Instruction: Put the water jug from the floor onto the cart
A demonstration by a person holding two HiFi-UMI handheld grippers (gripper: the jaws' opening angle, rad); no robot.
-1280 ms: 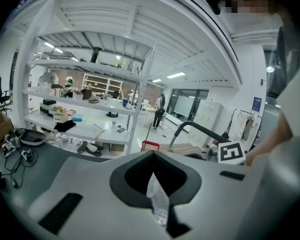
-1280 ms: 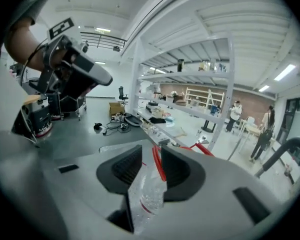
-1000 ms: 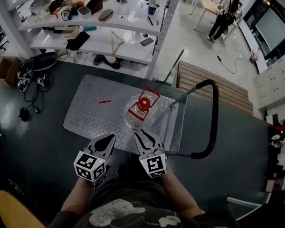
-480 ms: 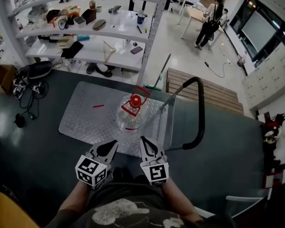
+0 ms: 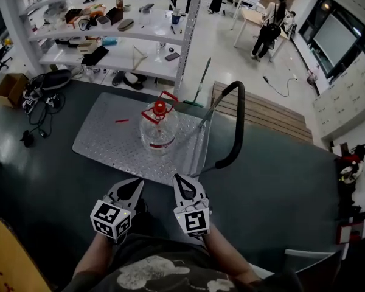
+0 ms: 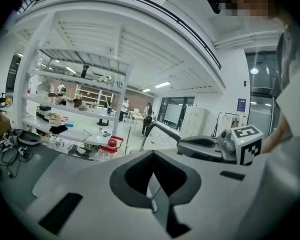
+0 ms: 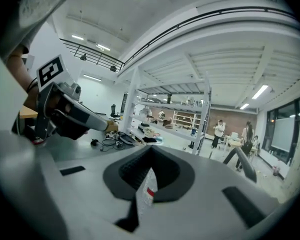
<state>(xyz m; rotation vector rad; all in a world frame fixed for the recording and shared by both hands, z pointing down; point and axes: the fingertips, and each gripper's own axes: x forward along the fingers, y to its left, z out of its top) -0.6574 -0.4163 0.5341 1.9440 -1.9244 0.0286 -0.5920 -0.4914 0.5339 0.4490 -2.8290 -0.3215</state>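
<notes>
**Dark floor (image 5: pixel 280 181), water jug (image 5: pixel 157 126) up on the cart (image 5: pixel 106 148)**

The water jug stands upright in the middle of the cart, so it should not tip. Our left gripper (image 5: pixel 132 185) and right gripper (image 5: pixel 183 184) hover off the cart's near edge. Both are pinched together on nothing, since we think the job is done.

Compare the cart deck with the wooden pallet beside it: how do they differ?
The cart deck is silver tread-plate metal; the wooden pallet is brown slats. The water jug stands upright on the cart deck, while the wooden pallet carries nothing I can see. The cart deck has a black loop handle at the end nearest the wooden pallet, which has none. Both are flat, low platforms.
</notes>
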